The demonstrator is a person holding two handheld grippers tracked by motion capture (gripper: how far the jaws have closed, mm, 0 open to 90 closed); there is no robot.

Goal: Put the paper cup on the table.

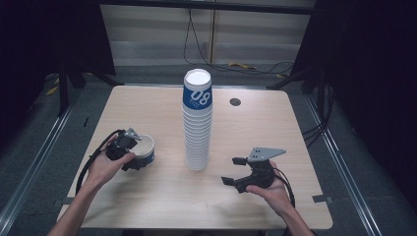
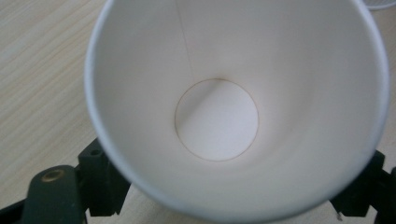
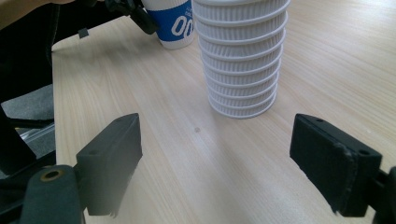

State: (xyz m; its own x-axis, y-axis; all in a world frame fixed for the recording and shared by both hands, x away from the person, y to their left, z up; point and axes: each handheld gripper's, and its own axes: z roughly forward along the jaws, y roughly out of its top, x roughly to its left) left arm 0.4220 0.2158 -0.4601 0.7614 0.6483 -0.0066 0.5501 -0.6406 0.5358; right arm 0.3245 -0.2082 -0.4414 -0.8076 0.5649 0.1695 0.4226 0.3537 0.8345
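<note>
Your left gripper (image 1: 132,153) is clamped on a single paper cup (image 1: 145,149), one jaw on each side of the cup wall. In the left gripper view the cup (image 2: 217,119) sits between the jaws with its mouth facing the camera, so you look straight down its long axis to the round base; the black jaw pads press the outside of the rim at lower left and lower right. In the high view the cup stands near the left side of the table (image 1: 147,108), mouth up and long axis roughly vertical, with its blue band facing the middle of the table. Whether its base touches the tabletop cannot be told.

Your right gripper (image 1: 235,170) is spread wide and holds nothing. In the right gripper view its two jaws stand far apart above bare wood, touching neither cup nor stack.

The stack of cups (image 1: 197,123) stands upright at the table's centre, between the two grippers and apart from both. Its long axis is vertical, and the top cup carries a blue band with white numerals.
</note>
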